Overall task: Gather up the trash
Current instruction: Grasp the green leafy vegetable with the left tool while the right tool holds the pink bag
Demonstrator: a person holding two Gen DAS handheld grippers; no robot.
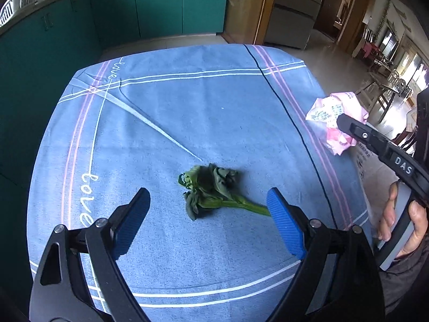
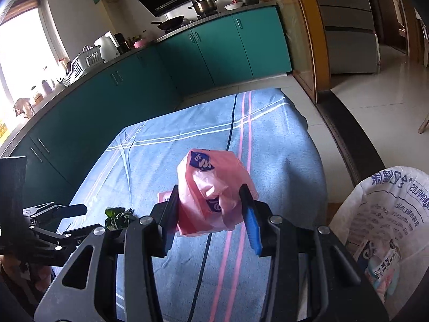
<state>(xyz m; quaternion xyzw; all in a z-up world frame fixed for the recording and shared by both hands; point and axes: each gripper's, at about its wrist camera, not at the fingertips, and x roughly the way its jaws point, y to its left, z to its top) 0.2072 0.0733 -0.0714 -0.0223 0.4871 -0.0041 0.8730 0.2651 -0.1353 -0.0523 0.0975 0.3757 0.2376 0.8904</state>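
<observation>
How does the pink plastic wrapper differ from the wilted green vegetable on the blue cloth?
The pink plastic wrapper is crumpled, printed packaging; the wilted green vegetable is limp leaves on a stem. The wrapper is lifted off the blue cloth, pinched in the right gripper; the vegetable lies on the cloth, untouched, ahead of the open left gripper. Both are trash to collect.
</observation>
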